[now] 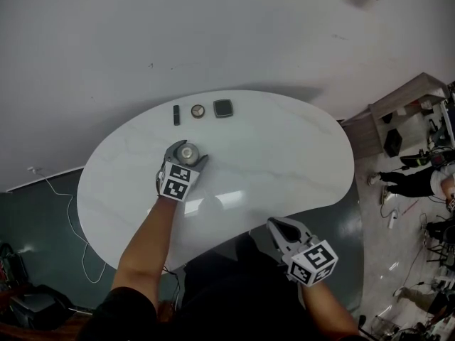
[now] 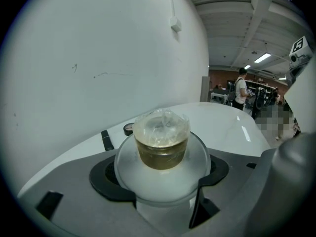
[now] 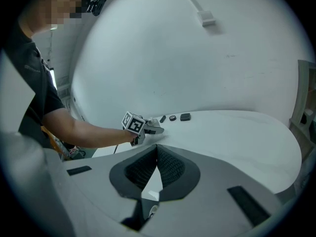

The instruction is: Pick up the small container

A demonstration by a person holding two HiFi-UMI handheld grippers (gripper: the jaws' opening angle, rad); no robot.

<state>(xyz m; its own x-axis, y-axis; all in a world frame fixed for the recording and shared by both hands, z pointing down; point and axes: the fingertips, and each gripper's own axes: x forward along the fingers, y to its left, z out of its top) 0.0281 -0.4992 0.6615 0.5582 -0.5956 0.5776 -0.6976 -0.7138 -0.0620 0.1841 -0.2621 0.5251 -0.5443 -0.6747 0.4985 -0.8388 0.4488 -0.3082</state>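
Note:
The small container [image 2: 162, 141] is a frosted round jar with a gold cap under clear wrap. It sits between the jaws of my left gripper [image 2: 160, 181], which are shut on its wide body. In the head view the container [image 1: 188, 150] and left gripper [image 1: 187, 155] are over the left middle of the white oval table [image 1: 284, 155]. I cannot tell if the jar rests on the top. My right gripper [image 1: 274, 224] hangs at the table's near edge, and its jaws [image 3: 157, 149] are shut on nothing.
A black stick [image 1: 176, 114], a round compact [image 1: 197, 110] and a dark square case [image 1: 223, 108] lie in a row at the table's far edge by the white wall. A wooden bench [image 1: 398, 105] and people stand to the right. A white cable [image 1: 64, 204] trails on the floor at left.

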